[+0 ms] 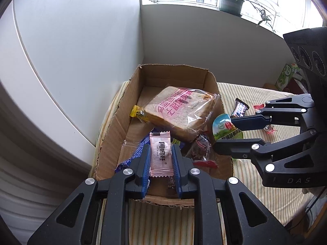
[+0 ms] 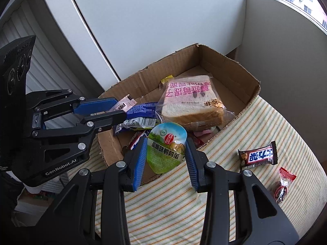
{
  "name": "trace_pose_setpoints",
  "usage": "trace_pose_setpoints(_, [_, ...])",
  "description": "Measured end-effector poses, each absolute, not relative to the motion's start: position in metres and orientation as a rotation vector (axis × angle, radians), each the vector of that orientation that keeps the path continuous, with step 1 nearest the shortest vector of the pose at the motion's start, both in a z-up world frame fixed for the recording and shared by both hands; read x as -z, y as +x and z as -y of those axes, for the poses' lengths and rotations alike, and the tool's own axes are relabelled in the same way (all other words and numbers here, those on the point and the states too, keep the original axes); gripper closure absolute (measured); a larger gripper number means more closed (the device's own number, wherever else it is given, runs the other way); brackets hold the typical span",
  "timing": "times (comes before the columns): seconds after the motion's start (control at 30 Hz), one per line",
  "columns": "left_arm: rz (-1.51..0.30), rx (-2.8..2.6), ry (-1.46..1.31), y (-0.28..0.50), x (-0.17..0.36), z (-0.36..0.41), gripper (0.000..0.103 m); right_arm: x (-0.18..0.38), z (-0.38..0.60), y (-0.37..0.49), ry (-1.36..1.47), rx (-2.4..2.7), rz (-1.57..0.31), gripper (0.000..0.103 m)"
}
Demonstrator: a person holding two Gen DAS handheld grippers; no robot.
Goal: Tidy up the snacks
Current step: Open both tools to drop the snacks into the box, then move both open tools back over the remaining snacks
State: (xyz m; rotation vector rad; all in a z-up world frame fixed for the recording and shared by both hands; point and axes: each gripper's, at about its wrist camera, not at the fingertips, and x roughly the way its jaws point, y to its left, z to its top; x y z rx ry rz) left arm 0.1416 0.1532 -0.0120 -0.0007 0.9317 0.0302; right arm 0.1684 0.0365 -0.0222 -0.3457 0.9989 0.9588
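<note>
A cardboard box point(image 1: 130, 94) point(image 2: 229, 65) on a striped cloth holds a bagged bread slice point(image 1: 179, 112) point(image 2: 192, 102), a blue packet point(image 2: 143, 109) and other snacks. My left gripper point(image 1: 161, 149) point(image 2: 120, 110) is shut on a pink wrapped snack point(image 1: 160, 155) point(image 2: 122, 105) over the box's near end. My right gripper point(image 2: 166, 140) point(image 1: 224, 131) is shut on a green quail-egg pack point(image 2: 166, 147) point(image 1: 224, 127) over the box's right wall. A chocolate bar point(image 2: 258, 155) point(image 1: 241, 108) and a red wrapped candy point(image 2: 283, 185) point(image 1: 269, 129) lie on the cloth.
The striped cloth point(image 2: 265, 126) point(image 1: 255, 94) covers the surface under the box. White walls stand close behind the box. A potted plant point(image 1: 232, 2) sits on the window sill. A green carton point(image 1: 286, 75) stands at the far right.
</note>
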Motion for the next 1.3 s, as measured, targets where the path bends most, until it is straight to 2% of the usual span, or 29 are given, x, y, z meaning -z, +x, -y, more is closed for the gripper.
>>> trace_pose_setpoints(0.03, [-0.931,-0.03,-0.003,0.141,0.012,-0.154,0.084,0.022,-0.039,0.167,-0.353,-0.962,-0.995,0.064])
trace_pose_setpoints(0.1, [-0.935,-0.037,-0.005,0.141,0.013,-0.156,0.084,0.022,-0.043,0.166,-0.367,-0.956,-0.984,0.058])
trace_pose_setpoints(0.13, [-0.936,-0.04,-0.008,0.142,0.013,-0.158,0.081,0.021,-0.043,0.166,-0.367,-0.956,-0.979,0.049])
trace_pose_setpoints(0.17, [-0.934,-0.046,-0.01,0.141,0.013,-0.16,0.075,0.02,-0.044,0.166,-0.363,-0.955,-0.972,0.041])
trace_pose_setpoints(0.2, [-0.933,-0.053,-0.013,0.141,0.012,-0.161,0.07,0.02,-0.043,0.166,-0.359,-0.956,-0.967,0.038])
trace_pose_setpoints(0.23, [-0.931,-0.057,-0.017,0.141,0.012,-0.162,0.061,0.018,-0.043,0.166,-0.356,-0.954,-0.962,0.036])
trace_pose_setpoints(0.27, [-0.928,-0.06,-0.019,0.14,0.011,-0.163,0.057,0.018,-0.042,0.166,-0.353,-0.95,-0.959,0.036])
trace_pose_setpoints(0.43, [-0.919,-0.056,-0.023,0.137,0.008,-0.162,0.057,0.012,-0.031,0.166,-0.336,-0.947,-0.956,0.035])
trace_pose_setpoints(0.53, [-0.907,-0.047,-0.027,0.134,0.004,-0.158,0.057,0.008,-0.018,0.165,-0.328,-0.939,-0.952,0.031])
trace_pose_setpoints(0.93, [-0.874,0.041,0.0,0.121,-0.006,-0.109,0.057,-0.012,0.076,0.165,-0.261,-0.833,-0.939,0.031])
trace_pose_setpoints(1.3, [-0.879,0.145,0.006,0.115,0.002,-0.053,0.057,0.004,0.158,0.172,-0.23,-0.733,-0.986,0.031])
